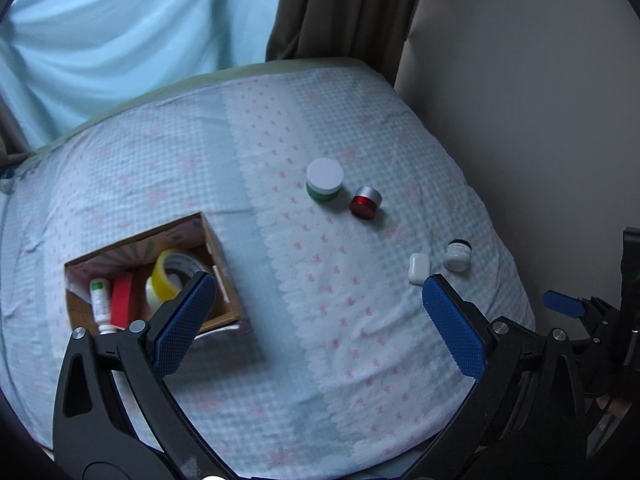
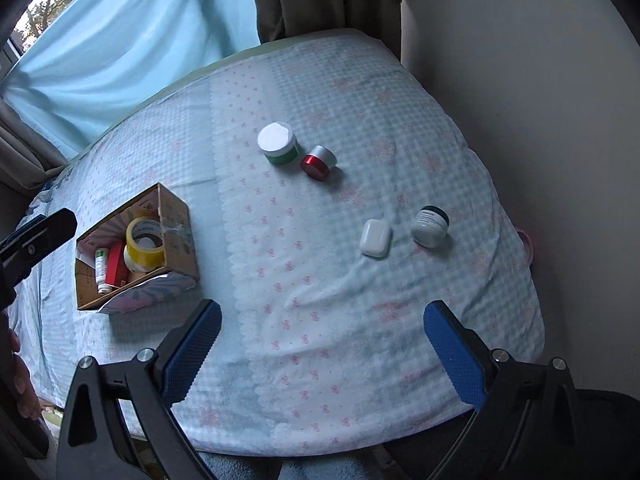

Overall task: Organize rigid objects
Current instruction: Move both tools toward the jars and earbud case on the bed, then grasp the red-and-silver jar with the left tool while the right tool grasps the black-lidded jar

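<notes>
Left wrist view: its empty, wide-open left hand-held gripper (image 1: 316, 296) partly hides the box (image 1: 224, 280), contents seemingly tape.

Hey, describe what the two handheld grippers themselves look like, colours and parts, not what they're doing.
The left gripper and the right gripper look alike: black plastic frames with triangular cut-outs, two silver round bolt heads on each side, and long fingers faced with blue, finely textured pads. No cables or printed markings are visible. A bit of bare skin of the person's hand shows at the right view's edge; no sleeve is discernible.
</notes>
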